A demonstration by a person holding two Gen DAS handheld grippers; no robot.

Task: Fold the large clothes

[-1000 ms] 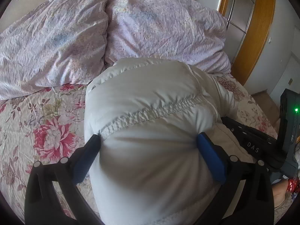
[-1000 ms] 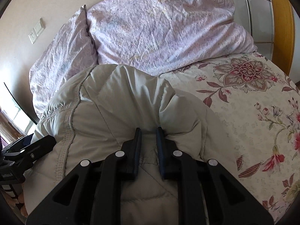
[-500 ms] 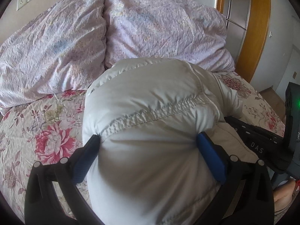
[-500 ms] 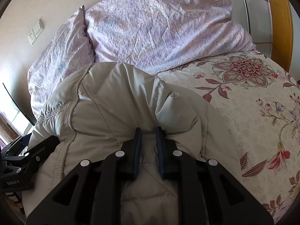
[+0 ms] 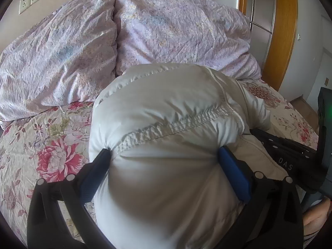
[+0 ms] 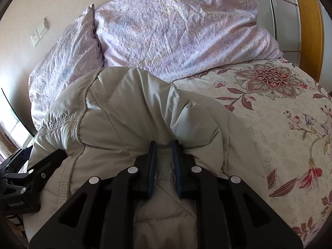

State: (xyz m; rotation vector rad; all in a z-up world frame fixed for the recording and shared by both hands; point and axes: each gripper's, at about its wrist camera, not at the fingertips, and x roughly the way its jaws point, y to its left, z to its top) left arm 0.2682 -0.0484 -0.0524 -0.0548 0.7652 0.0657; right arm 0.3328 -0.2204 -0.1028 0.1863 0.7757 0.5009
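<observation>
Bulging between both grippers, the puffy jacket (image 5: 166, 137) is clamped wide by the left gripper (image 5: 164, 155) and narrowly by the right gripper (image 6: 164, 145) above the floral bedspread (image 6: 280, 128).

In the left wrist view, the pillows (image 5: 116, 41) sank lower in frame and the wall socket (image 5: 23, 6) came into fuller view as the camera tilted slightly upward. The padded jacket (image 5: 166, 145) sat marginally lower against the bedspread (image 5: 41, 141).

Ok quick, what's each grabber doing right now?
Left gripper: spread wide, squeezing a puffy bunch of the jacket.
Right gripper: nearly closed, pinching a thin fold of the jacket.
</observation>
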